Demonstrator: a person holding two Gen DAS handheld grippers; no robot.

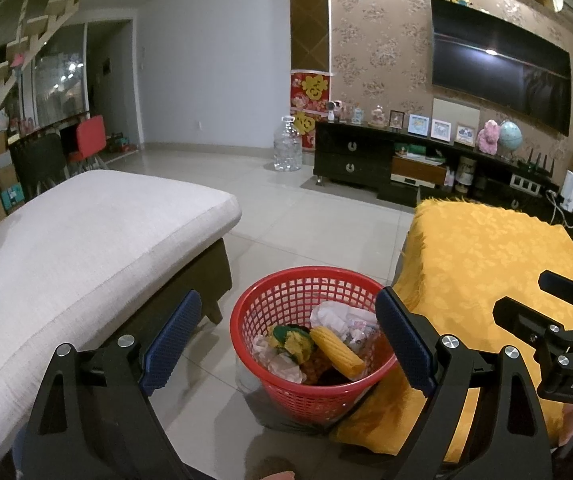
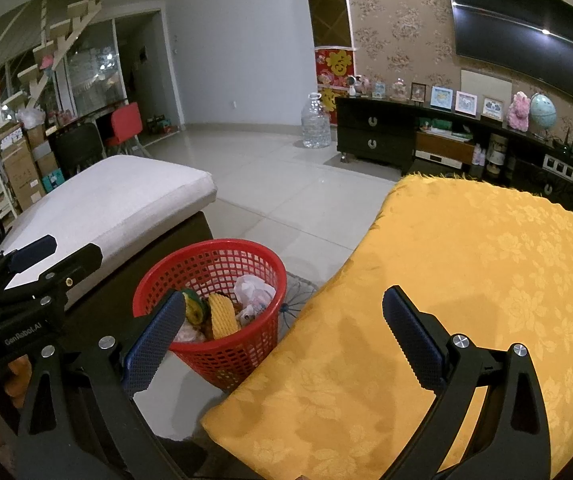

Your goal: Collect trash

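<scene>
The left gripper [image 1: 286, 340] and right gripper [image 2: 282, 336] both gape wide, holding nothing. Below stands a red plastic mesh basket [image 1: 286, 292] holding crumpled white paper [image 1: 334, 316] and yellow foam netting [image 1: 338, 352].

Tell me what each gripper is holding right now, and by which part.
Nothing is held. The left gripper and right gripper are both open with nothing between their fingers; the trash sits in the red basket.

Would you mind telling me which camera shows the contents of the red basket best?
The left wrist view: the red basket sits centred between its open fingers, trash visible. In the right wrist view, a finger covers part of it.
</scene>
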